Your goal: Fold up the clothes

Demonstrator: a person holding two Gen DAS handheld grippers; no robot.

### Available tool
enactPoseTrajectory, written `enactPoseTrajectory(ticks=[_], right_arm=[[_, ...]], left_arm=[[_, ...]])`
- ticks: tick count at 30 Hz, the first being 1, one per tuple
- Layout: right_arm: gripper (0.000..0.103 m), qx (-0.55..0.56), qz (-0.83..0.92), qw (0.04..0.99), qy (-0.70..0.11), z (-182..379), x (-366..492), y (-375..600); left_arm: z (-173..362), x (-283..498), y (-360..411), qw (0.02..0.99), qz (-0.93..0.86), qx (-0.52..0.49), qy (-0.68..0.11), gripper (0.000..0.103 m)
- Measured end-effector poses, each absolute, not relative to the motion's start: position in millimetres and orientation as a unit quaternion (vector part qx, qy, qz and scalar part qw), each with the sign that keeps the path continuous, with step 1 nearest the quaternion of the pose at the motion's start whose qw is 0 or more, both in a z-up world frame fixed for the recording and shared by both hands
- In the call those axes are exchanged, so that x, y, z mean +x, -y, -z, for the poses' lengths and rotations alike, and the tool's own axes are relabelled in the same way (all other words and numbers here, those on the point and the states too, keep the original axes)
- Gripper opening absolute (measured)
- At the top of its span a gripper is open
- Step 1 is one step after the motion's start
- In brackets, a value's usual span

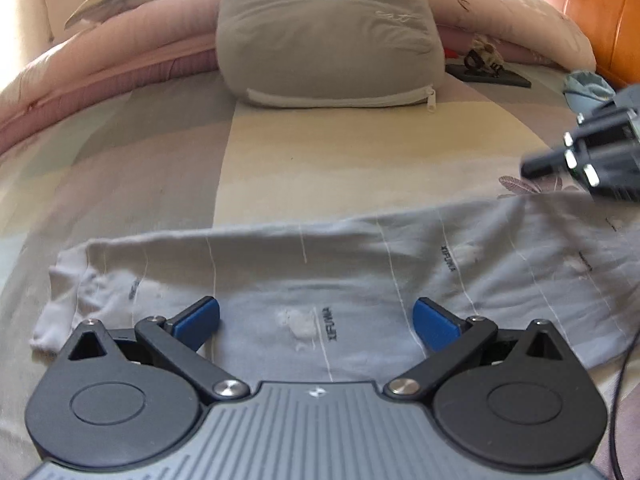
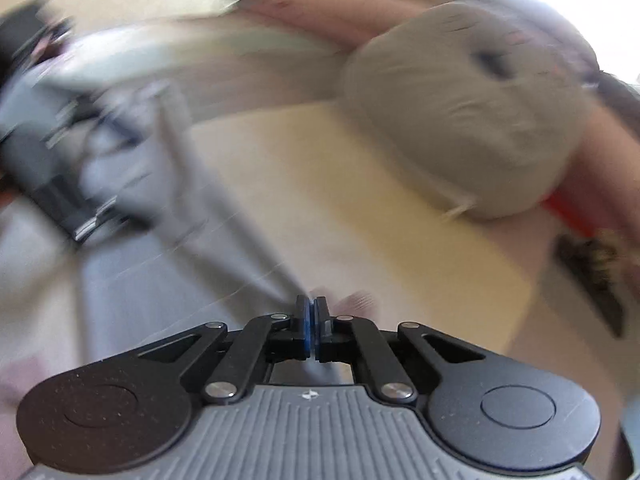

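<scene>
A long grey garment (image 1: 360, 280) with thin white stripes and small printed letters lies flat across the bed sheet. My left gripper (image 1: 316, 320) hovers low over its near middle, blue pads (image 1: 196, 322) wide apart with nothing between them. At the cloth's far right edge is my right gripper (image 1: 532, 168). In the blurred right wrist view, the right gripper (image 2: 312, 308) is shut, and a ridge of the grey garment (image 2: 224, 216) runs straight up to its fingertips. The left gripper (image 2: 76, 184) shows as a dark blur at the left.
A grey cushion (image 1: 328, 40) with a zip sits behind the garment, with pink quilts (image 1: 120, 56) behind it. A black flat object with a clip (image 1: 486, 68) lies at back right near an orange headboard (image 1: 580, 12). A thin cable (image 1: 624, 380) hangs at right.
</scene>
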State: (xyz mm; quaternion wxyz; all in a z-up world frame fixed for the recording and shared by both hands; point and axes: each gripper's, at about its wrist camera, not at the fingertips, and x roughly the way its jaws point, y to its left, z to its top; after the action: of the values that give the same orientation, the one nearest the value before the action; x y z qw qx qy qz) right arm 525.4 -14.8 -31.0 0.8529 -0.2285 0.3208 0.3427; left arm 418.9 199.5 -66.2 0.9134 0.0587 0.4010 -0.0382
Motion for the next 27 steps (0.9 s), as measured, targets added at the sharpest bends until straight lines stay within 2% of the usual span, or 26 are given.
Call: enactPoseTrajectory(ticks=[3,10,17,20,25,26,27], right_arm=[[0.003,-0.211,-0.31,0.868,-0.326,26.8,543.4,16.5],[0.012,-0.207,-0.39,0.839,-0.318,18.2,543.3,-18.0],[0.012,-0.214,-0.504,0.78,-0.304,25.4,523.5,-59.9],[0.014,-0.226,-0.487,0.769,-0.347,42.2,514.6,-66.9],[0.016,-0.127,-0.489,0.76,-0.409,50.8,492.8,-50.0],[0.021,-0.112,-0.489,0.759,-0.415,52.1,487.4,-47.2],[0.021,-0.103,-0.486,0.761,-0.418,52.2,485.1,-45.9]], left_arm=[[66.4,413.9,-200.3,0.912,0.038,0.058,-0.404,0.102],[65.4,397.9,-203.1,0.909,0.037,0.052,-0.413,0.102],[54.0,394.2,-214.5,0.908,0.031,0.054,-0.414,0.102],[49.0,402.0,-220.6,0.915,0.024,0.054,-0.4,0.102],[42.4,415.9,-229.0,0.924,0.016,0.053,-0.379,0.102],[44.5,418.2,-227.9,0.924,0.019,0.052,-0.379,0.102],[45.9,418.0,-227.5,0.923,0.019,0.051,-0.382,0.102]])
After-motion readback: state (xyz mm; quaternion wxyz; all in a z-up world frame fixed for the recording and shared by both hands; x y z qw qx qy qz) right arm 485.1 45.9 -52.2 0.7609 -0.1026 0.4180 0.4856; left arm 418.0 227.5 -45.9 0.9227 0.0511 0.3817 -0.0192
